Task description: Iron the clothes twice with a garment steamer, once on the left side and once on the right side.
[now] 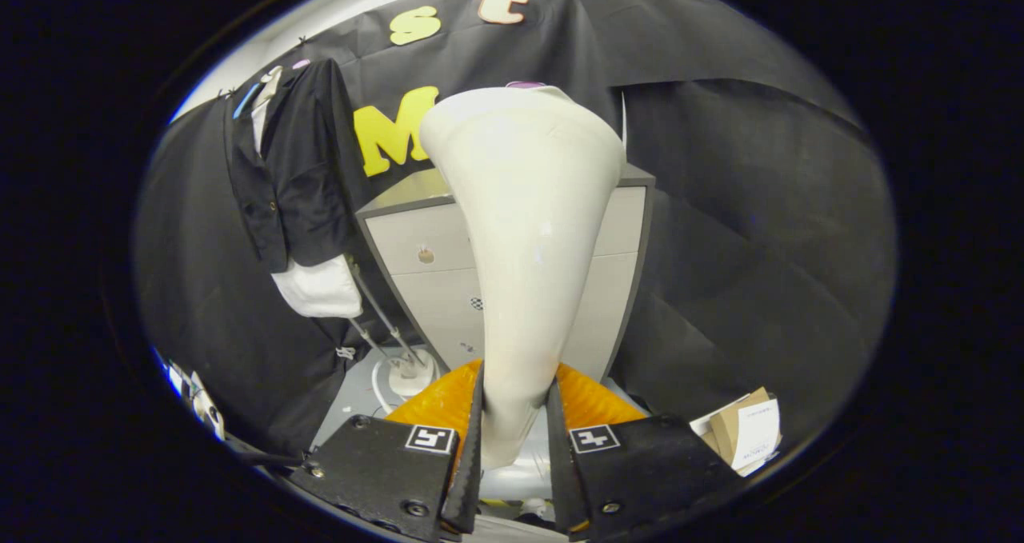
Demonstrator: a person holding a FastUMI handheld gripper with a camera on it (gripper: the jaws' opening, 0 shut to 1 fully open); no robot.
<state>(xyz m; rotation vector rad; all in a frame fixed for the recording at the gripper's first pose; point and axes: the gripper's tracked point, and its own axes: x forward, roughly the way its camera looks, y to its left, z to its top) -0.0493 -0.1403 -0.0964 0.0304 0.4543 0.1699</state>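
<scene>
Between the two fingers of the tool (pixel 516 439), the cream garment steamer (pixel 524 231) is sitting tight. Both fingers are pressing on its thin neck, one on each side, so the tool is clamped on it. The wide head of the steamer is pointing up and away from the fingers.

Off to the left of the steamer, the clothes (pixel 292 167) are hanging in front of the black cloth wall. It is a dark jacket with a white piece (pixel 318 287) sticking out under it. The jacket is hanging on a thin metal stand (pixel 392 335) with a round white foot. The steamer head is well apart from the jacket. It is not touching it at all.

Behind the steamer, a grey chest of drawers (pixel 416 247) is standing. Some cardboard and paper (pixel 744 431) are lying low on the right.

It looks like the steamer is picked up and the ironing is not started yet. The next move is probably calling for a swing to the left, so the wide head is facing the jacket. Then it needs to be sliding along one side of it.
</scene>
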